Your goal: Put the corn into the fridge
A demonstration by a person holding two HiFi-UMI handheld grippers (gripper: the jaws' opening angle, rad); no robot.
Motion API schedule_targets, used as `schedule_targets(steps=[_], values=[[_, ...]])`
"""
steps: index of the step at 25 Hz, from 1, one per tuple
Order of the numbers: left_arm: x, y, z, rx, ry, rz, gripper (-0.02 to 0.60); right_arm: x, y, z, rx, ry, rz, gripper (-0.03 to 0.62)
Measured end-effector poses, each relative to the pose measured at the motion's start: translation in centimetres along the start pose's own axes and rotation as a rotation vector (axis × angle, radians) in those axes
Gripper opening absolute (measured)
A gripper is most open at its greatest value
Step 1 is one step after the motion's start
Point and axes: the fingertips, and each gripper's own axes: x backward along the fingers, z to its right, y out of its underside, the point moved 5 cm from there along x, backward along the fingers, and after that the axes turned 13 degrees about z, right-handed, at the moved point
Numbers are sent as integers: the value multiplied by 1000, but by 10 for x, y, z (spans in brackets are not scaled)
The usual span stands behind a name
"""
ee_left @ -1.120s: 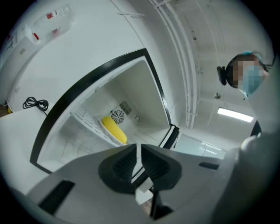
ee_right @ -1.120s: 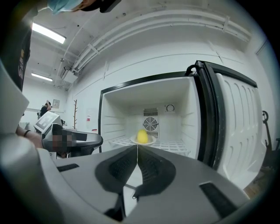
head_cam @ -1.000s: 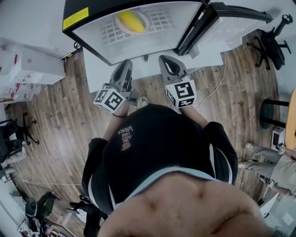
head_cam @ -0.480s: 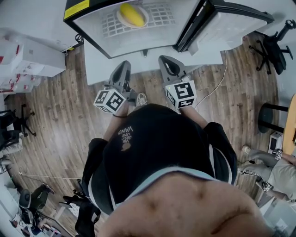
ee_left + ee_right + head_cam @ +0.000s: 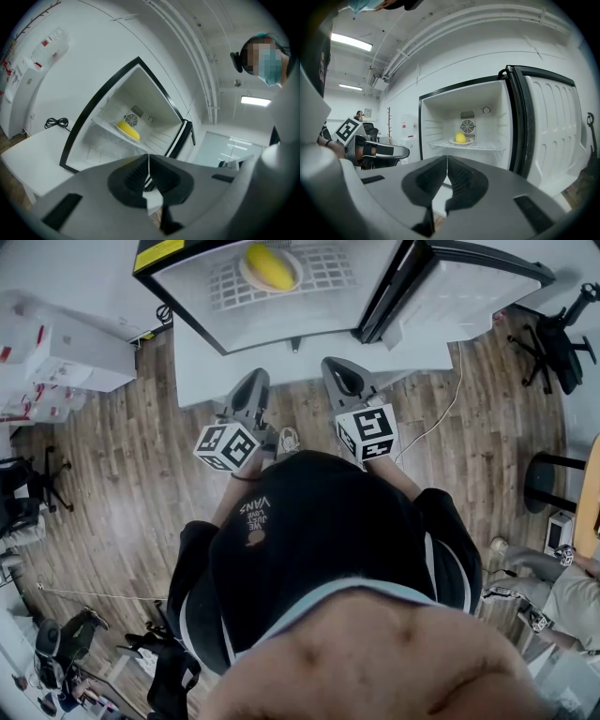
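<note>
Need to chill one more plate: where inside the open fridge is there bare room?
The white wire shelf is bare on both sides of the white plate with the yellow corn, more so toward the open door. Only mid-shelf is taken.

Head cam: sits above the person's head point(image 5: 319, 549) and faces steeply down. Head and shoulders fill the lower half, with wood floor point(image 5: 122, 484) around them; the fridge point(image 5: 281, 324) is at the top edge, seen from above and in front

Left gripper point(image 5: 255, 382) cam: looks along its own jaws, roughly level but rolled, so the fridge sits tilted in frame; near

Right gripper point(image 5: 339, 371) cam: looks along its jaws almost square into the open fridge, frame upright, near

Overlap: all three see the open compartment with the corn point(image 5: 267, 265) on the shelf point(image 5: 328, 277). Head cam and right gripper cam both catch the left gripper
</note>
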Motion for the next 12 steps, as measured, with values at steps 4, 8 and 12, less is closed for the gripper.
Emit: schedule_targets(steps=[4, 8, 12], values=[[4, -1, 1, -41, -9, -5, 21, 3, 3, -2, -2, -3, -13, 15], [8, -2, 1, -50, -11, -1, 21, 4, 5, -4, 3, -9, -22, 15], [9, -2, 0, -54, -13, -1, 21, 3, 7, -5, 10, -10, -36, 12]])
